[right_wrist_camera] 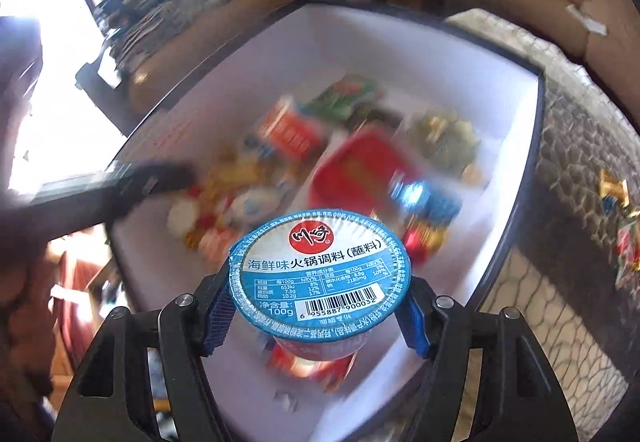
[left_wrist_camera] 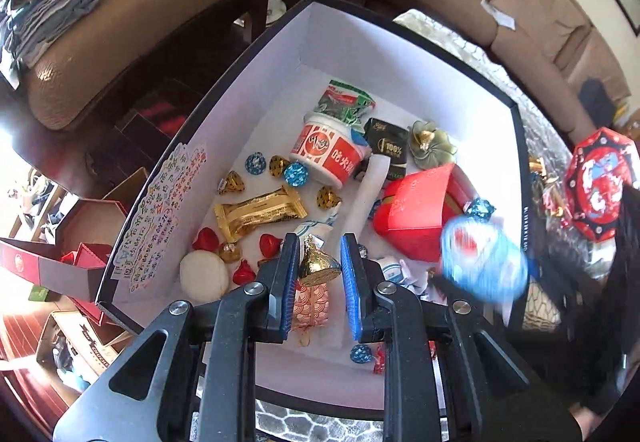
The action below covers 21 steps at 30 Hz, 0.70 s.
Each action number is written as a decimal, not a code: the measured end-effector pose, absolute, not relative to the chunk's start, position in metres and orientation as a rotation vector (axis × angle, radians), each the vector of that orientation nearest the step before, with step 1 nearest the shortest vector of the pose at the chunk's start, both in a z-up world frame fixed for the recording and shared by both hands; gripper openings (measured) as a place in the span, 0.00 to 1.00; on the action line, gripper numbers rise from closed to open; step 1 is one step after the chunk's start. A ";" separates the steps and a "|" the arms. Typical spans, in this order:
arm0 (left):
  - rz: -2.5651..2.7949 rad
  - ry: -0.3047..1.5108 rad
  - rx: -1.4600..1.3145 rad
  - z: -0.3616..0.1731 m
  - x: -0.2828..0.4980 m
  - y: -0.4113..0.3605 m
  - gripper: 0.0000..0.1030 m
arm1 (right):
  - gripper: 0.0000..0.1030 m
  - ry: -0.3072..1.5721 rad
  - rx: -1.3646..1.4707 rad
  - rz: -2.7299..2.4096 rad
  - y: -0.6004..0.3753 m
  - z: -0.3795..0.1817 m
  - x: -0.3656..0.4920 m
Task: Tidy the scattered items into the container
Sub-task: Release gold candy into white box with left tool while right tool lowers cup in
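The container is a black box with white inner walls [left_wrist_camera: 280, 54], also in the right wrist view [right_wrist_camera: 280, 54], and it holds many snacks. My left gripper [left_wrist_camera: 320, 262] hangs just above its floor, shut on a gold foil candy [left_wrist_camera: 316, 262]. Under it lie a red-and-white sauce cup [left_wrist_camera: 332, 150], a gold wrapped bar [left_wrist_camera: 260, 210] and a red carton [left_wrist_camera: 416, 210]. My right gripper [right_wrist_camera: 318, 322] is shut on a blue-lidded sauce cup [right_wrist_camera: 320, 266] over the box's near right part. That cup shows as a blue blur [left_wrist_camera: 484, 258] in the left wrist view.
A red octagonal box [left_wrist_camera: 600, 186] stands on the patterned tablecloth right of the container. Loose candies [right_wrist_camera: 614, 188] lie on the cloth there too. A brown padded seat [left_wrist_camera: 120, 42] piled with clothes is behind on the left. Red cartons [left_wrist_camera: 80, 262] sit low beside the box.
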<state>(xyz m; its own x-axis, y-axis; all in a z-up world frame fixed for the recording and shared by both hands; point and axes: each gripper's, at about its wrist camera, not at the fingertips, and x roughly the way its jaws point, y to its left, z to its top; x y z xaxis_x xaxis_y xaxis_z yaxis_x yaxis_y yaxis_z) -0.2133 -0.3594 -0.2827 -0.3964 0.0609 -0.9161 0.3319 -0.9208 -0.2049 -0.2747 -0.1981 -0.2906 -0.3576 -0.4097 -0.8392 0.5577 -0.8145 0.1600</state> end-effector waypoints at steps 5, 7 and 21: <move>-2.470 0.501 1.606 -0.274 -0.216 -0.354 0.19 | 0.62 0.063 1.129 -2.390 -0.168 -0.267 -0.301; -2.467 0.471 1.613 -0.274 -0.218 -0.353 0.19 | 0.62 0.021 1.195 -2.281 -0.163 -0.268 -0.299; -2.415 0.334 1.657 -0.287 -0.229 -0.344 0.19 | 0.63 0.327 1.363 -2.071 -0.188 -0.300 -0.246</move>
